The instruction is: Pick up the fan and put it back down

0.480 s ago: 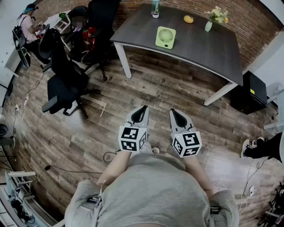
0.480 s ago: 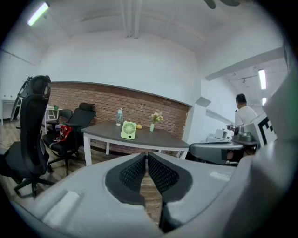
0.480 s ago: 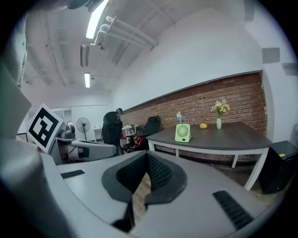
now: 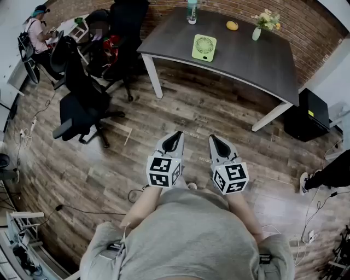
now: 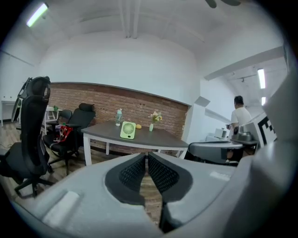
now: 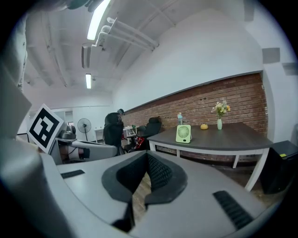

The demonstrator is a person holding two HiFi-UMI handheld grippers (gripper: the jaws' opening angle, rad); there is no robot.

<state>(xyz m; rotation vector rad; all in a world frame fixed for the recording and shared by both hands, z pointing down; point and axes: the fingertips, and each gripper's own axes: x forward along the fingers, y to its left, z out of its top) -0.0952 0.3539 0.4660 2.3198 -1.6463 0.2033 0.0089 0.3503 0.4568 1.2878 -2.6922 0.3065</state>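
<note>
A small light-green fan (image 4: pixel 204 46) stands upright near the front edge of the dark grey table (image 4: pixel 262 63), far ahead of me. It also shows as the fan (image 5: pixel 128 130) in the left gripper view and the fan (image 6: pixel 183 133) in the right gripper view. My left gripper (image 4: pixel 175 135) and right gripper (image 4: pixel 214 139) are held side by side over the wooden floor, well short of the table. Both are shut with nothing between the jaws, as the left gripper (image 5: pixel 145 157) and right gripper (image 6: pixel 146 158) show in their own views.
On the table stand a bottle (image 4: pixel 191 10), an orange fruit (image 4: pixel 232 24) and a vase of flowers (image 4: pixel 258 30). Black office chairs (image 4: pixel 82 104) stand to the left. A black cabinet (image 4: pixel 306 117) sits right of the table. A person (image 4: pixel 36 33) sits far left. Cables (image 4: pixel 136 192) lie on the floor.
A person's leg at the right edge has drawn back toward the edge. Both grippers have kept still.
</note>
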